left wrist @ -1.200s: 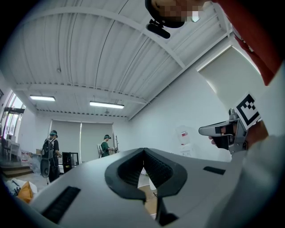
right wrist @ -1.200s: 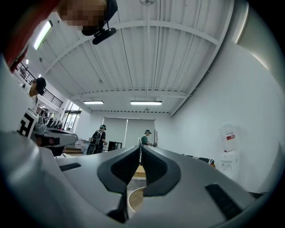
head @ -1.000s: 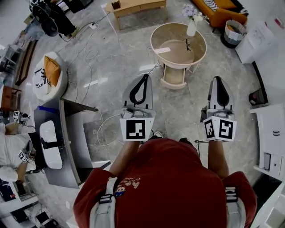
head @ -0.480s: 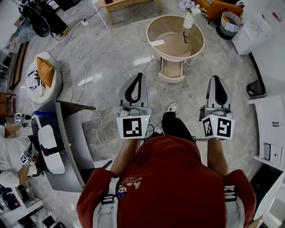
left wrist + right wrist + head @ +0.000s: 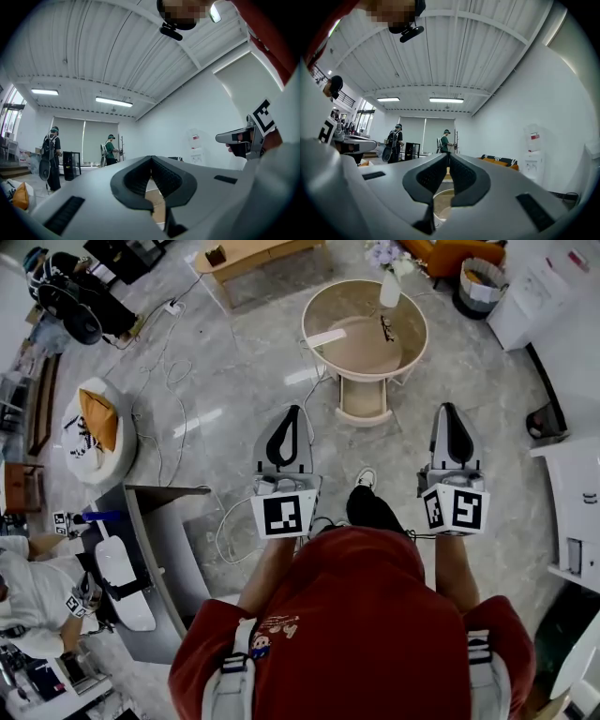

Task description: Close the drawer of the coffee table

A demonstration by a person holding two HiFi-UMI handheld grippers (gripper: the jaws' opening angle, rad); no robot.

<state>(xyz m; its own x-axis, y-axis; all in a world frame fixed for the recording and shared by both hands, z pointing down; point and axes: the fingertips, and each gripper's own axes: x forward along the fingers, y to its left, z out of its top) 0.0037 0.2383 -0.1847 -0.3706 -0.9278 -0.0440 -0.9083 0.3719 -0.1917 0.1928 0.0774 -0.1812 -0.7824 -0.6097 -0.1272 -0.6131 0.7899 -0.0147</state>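
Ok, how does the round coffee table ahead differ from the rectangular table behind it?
The round beige coffee table has a raised rim; the rectangular light-wood table has a flat top. The round one's drawer stands pulled out; the rectangular one shows no drawer. The round one carries a white vase of flowers, the rectangular one a small dark box. Both are pale wood-toned and stand on the grey marble floor.

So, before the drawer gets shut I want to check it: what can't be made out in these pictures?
- Inside of the drawer: head view, too small, and its back part sits under the coffee table top.
- Dark item on the table: head view, too small to name.
- Drawer in the gripper views: hidden by the left gripper and right gripper themselves.
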